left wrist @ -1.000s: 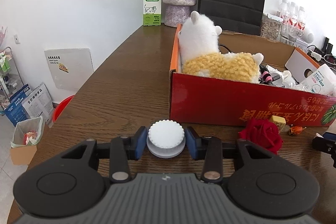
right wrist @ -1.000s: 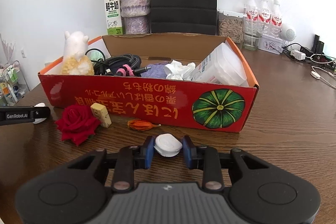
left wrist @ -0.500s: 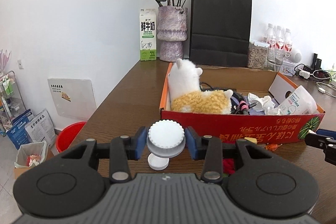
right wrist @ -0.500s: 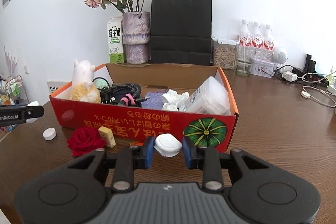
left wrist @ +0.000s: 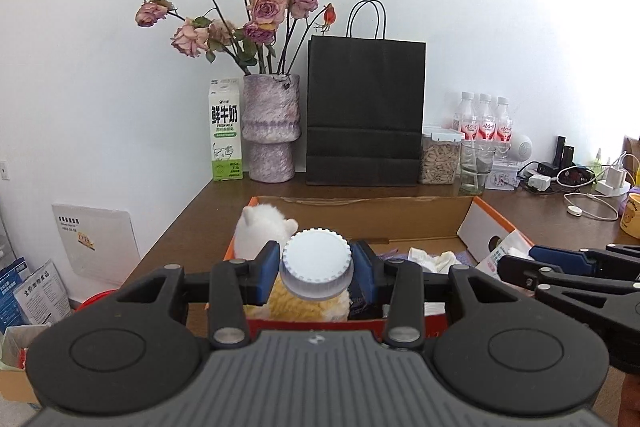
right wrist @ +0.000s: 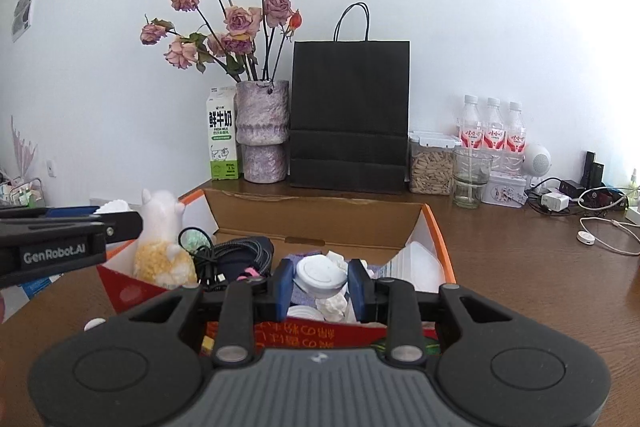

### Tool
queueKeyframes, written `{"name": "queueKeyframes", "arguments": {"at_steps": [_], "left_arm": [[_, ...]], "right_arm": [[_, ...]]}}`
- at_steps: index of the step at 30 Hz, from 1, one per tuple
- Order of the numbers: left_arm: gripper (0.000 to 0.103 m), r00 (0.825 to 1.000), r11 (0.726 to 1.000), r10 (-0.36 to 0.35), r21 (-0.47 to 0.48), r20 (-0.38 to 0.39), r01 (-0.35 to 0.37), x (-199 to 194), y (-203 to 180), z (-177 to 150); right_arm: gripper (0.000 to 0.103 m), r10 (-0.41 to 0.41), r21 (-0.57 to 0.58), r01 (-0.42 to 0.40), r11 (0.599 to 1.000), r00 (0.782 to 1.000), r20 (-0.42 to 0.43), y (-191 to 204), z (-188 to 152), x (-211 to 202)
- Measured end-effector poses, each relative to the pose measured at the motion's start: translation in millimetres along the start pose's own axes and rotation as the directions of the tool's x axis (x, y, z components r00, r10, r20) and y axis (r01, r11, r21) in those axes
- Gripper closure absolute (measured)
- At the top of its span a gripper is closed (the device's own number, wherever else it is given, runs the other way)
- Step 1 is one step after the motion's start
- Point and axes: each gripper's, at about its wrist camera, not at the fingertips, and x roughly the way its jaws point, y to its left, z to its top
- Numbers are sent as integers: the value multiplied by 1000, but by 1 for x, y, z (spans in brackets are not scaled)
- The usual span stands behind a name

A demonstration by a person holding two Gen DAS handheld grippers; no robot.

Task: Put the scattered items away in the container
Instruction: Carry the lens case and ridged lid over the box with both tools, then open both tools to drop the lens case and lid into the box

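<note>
My left gripper [left wrist: 316,269] is shut on a white ridged cap [left wrist: 316,255], held in the air in front of the red cardboard box [left wrist: 496,223]. A white and yellow plush alpaca [left wrist: 256,231] lies at the box's left end, behind the cap. My right gripper [right wrist: 320,279] is shut on a small white round lid [right wrist: 320,273], raised over the box's front wall [right wrist: 304,333]. Cables [right wrist: 240,253], tissues and a white packet fill the box. Each gripper shows in the other's view: the left gripper [right wrist: 116,217] at the left, the right gripper [left wrist: 508,267] at the right.
A small white cap [right wrist: 94,325] and a yellow block [right wrist: 206,343] lie on the wooden table before the box. Behind it stand a milk carton [left wrist: 225,135], a vase of dried roses [left wrist: 272,131], a black paper bag [left wrist: 366,115], a seed jar, a glass and bottles. Chargers and cables [right wrist: 600,227] lie at right.
Both grippers have risen from the tabletop with their white items and tilted up. A second small white cap stayed on the table. The red rose has dropped out of sight.
</note>
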Motion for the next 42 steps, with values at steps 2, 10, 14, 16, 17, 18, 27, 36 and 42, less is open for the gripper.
{"name": "queueKeyframes", "arguments": {"at_steps": [2, 10, 14, 16, 17, 18, 27, 36, 42], "left_arm": [[62, 1000, 1000, -8, 0, 1, 8, 7, -5, 3], [62, 1000, 1000, -3, 0, -2, 3, 38, -17, 13], [62, 1000, 1000, 10, -5, 10, -10, 65, -18, 18], [62, 1000, 999, 19, -26, 2, -19, 82, -15, 17], [62, 1000, 999, 21, -37, -6, -21, 90, -13, 14], [62, 1000, 999, 20, -43, -14, -21, 98, -11, 10], [62, 996, 1000, 28, -10, -90, -29, 114, -8, -8], [62, 997, 1000, 30, 10, -73, -30, 109, -12, -10], [62, 996, 999, 33, 8, -79, -33, 111, -11, -11]], "right_arm": [[75, 2, -3, -2, 1000, 1000, 12, 1, 4, 6], [75, 0, 0, 0, 1000, 999, 35, -3, 21, 36], [75, 4, 0, -4, 1000, 999, 48, -6, 29, 59], [75, 15, 27, -16, 1000, 999, 47, -9, 29, 72], [75, 24, 44, -26, 999, 999, 44, -11, 26, 79], [75, 32, 53, -34, 998, 999, 34, -13, 21, 85], [75, 37, 36, -36, 999, 999, -14, -11, 7, 94], [75, 19, 16, -18, 1000, 1000, -23, -7, 0, 94], [75, 21, 20, -21, 1000, 1000, -21, -8, -1, 93]]}}
